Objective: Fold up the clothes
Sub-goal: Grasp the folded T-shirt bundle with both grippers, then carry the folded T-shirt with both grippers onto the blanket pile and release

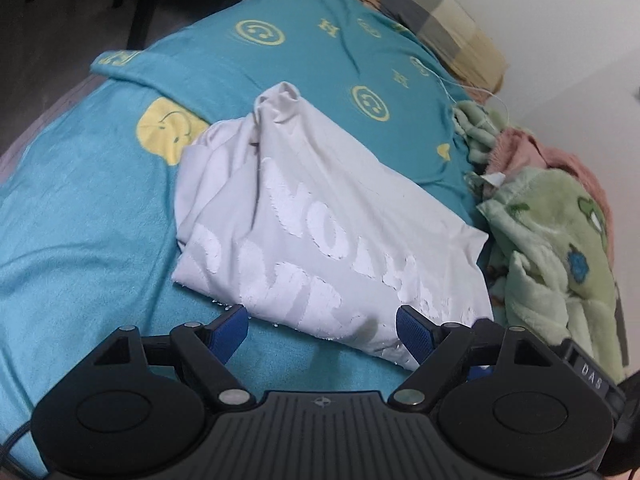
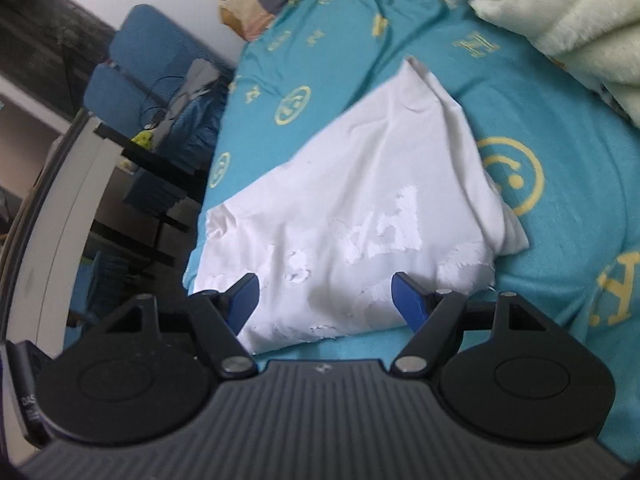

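a white t-shirt [image 1: 320,220] with worn white lettering lies roughly folded on a bed, on a teal bedsheet [image 1: 80,220] printed with yellow smiley faces. the left gripper [image 1: 320,330] hangs over the shirt's near edge, its blue fingers [image 1: 230,330] spread wide apart and clamped on nothing. the right gripper [image 2: 324,302] hangs over the same shirt [image 2: 360,184], fingers [image 2: 408,300] also apart and empty, the cloth lying below the gap. beyond the shirt sits a checked pillow [image 1: 444,24]. beside the shirt is a heaped green fleece blanket [image 1: 556,248]. off the bed's edge past the shirt stands a blue chair [image 2: 148,68].
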The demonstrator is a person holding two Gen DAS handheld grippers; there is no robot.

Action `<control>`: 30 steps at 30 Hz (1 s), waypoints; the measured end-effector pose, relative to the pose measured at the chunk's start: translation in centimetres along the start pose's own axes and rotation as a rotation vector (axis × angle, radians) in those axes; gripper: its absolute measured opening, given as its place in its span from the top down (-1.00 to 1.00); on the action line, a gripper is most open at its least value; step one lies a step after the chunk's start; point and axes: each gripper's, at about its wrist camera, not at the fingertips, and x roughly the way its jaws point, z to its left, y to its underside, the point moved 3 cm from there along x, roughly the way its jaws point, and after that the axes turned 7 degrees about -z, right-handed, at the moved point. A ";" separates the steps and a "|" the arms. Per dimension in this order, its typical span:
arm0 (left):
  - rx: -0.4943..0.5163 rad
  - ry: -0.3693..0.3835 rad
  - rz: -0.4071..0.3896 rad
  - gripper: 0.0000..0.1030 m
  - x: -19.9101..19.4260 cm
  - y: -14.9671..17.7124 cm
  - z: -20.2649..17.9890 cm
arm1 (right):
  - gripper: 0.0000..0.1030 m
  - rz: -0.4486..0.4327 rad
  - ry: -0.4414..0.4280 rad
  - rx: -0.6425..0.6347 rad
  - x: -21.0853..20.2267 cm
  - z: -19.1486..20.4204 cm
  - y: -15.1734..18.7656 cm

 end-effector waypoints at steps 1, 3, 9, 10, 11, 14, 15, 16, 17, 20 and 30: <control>-0.058 0.019 0.010 -0.61 0.2 -0.1 0.5 | -0.46 0.006 -0.004 0.039 -0.1 -0.3 0.1; -0.169 0.049 0.032 -0.62 0.8 -0.1 1.6 | -0.48 0.033 -0.019 0.153 -0.1 -1.3 0.6; -0.450 0.054 0.057 -0.59 3.6 -0.1 5.4 | -0.48 0.145 -0.040 0.468 2.0 -4.6 2.9; -0.480 0.057 0.042 -0.55 3.9 -0.3 5.9 | -0.48 0.135 -0.033 0.488 2.2 -5.0 2.9; -0.497 0.060 0.021 -0.54 4.0 -0.6 6.2 | -0.48 0.115 -0.020 0.500 2.4 -5.5 2.8; -0.519 0.051 -0.042 -0.39 4.2 -1.4 6.8 | -0.46 0.029 0.011 0.511 2.7 -6.5 1.9; -0.526 0.045 -0.055 -0.31 4.2 -1.5 7.0 | -0.42 0.001 0.017 0.510 2.8 -6.7 1.5; -0.533 0.040 -0.066 -0.21 4.3 -1.5 7.1 | -0.31 -0.019 0.027 0.506 2.9 -6.8 1.2; -0.536 0.034 -0.072 -0.14 4.3 -1.5 7.3 | -0.19 -0.035 0.035 0.502 3.0 -6.9 1.0; -0.537 0.023 -0.084 0.11 4.2 -1.6 7.5 | 0.25 -0.052 0.063 0.472 3.4 -6.7 0.9; -0.478 0.109 -0.158 0.64 1.1 -2.9 4.7 | 0.64 -0.120 0.025 0.437 1.6 -5.4 0.1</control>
